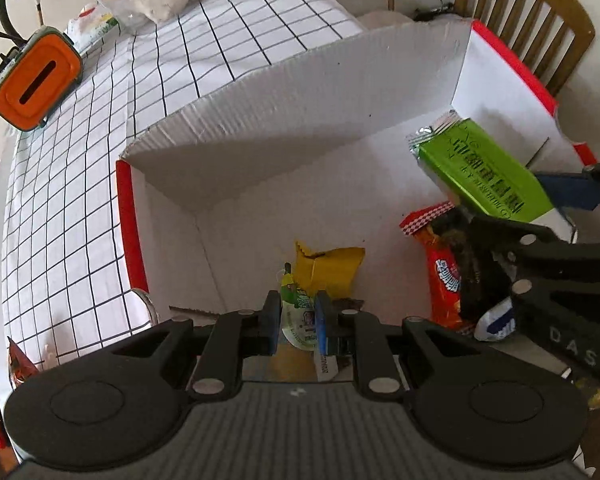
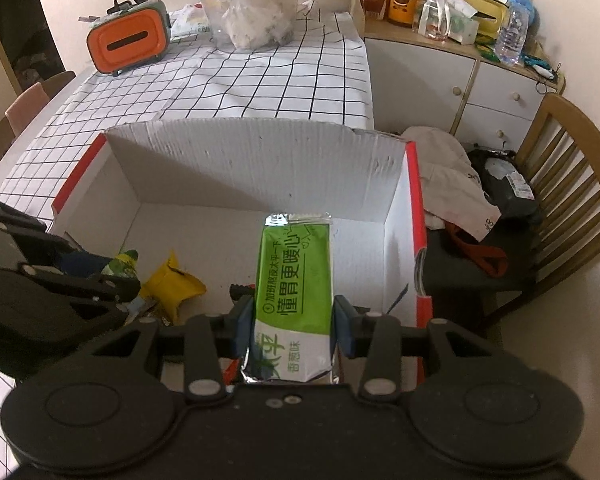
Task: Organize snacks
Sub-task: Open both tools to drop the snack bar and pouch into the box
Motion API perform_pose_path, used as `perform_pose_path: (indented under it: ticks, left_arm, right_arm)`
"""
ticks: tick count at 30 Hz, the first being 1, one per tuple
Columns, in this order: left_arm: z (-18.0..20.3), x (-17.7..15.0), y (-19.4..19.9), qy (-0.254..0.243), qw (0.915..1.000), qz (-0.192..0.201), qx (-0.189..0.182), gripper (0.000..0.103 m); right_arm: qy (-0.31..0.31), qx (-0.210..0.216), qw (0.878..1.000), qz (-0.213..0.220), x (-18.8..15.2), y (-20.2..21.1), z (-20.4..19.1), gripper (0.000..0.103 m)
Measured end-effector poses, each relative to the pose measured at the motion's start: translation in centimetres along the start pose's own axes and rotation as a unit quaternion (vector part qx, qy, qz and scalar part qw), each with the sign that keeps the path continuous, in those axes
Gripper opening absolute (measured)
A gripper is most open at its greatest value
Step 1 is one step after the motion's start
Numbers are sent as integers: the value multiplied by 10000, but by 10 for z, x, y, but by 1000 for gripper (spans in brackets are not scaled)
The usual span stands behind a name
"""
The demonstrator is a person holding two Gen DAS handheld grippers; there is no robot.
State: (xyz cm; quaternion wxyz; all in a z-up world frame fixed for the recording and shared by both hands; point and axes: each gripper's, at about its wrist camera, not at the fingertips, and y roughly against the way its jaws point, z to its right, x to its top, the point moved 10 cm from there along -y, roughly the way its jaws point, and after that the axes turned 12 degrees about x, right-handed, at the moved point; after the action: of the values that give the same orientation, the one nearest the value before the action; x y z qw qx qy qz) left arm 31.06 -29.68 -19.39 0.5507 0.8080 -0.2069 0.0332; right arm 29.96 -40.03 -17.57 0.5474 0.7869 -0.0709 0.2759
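Left gripper (image 1: 298,322): jaws narrow, blue pads clamped on a small green-and-white sachet (image 1: 300,312), pointing steeply down into the box.

Right gripper (image 2: 293,322): jaws pressed on both long sides of a green cracker pack (image 2: 296,276) with silver crimped ends; pack held lengthwise, tilted above the box floor near the right wall.

Cardboard box (image 2: 256,152): open top, white corrugated inside, red outer faces and rim edges. On its floor: a yellow packet (image 1: 328,268) just beyond the left gripper; an orange-red snack pack (image 1: 444,280) with a checked end, lying under the right gripper's arm in the left wrist view; a white-and-blue wrapper (image 1: 496,322) beside it.

Surface: table under a white cloth with black grid (image 2: 236,80), creased. The box stands at its near end.

On the cloth beyond the box: an orange tissue holder (image 2: 128,42) with a dark slot, brushes standing behind it; a clear plastic bag (image 2: 252,8) of pale contents.

Room: a white sideboard (image 2: 460,80) with round knobs to the right, its top crowded with bottles and bags; a wooden slat-back chair (image 2: 568,184) beside the box, piled with cloth and a dark bag.
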Motion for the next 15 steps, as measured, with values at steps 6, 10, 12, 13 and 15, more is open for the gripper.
perform_pose_path:
  ticks: [6, 10, 12, 13, 15]
  left_arm:
    - [1, 2, -2, -78, 9999, -12, 98, 17]
    - [0, 3, -1, 5, 10000, -50, 29, 17]
    - [-1, 4, 1, 55, 10000, -26, -36, 18]
    - [-2, 3, 1, 81, 9999, -27, -64, 18]
    - [-4, 3, 3, 133, 9998, -12, -116, 20]
  right_arm:
    - [-28, 44, 10000, -72, -2, 0, 2, 42]
    - [7, 73, 9999, -78, -3, 3, 1, 47]
    - [28, 113, 9999, -73, -3, 5, 0, 48]
    - [38, 136, 9999, -67, -3, 6, -1, 50]
    - [56, 162, 9998, -48, -2, 9, -2, 51]
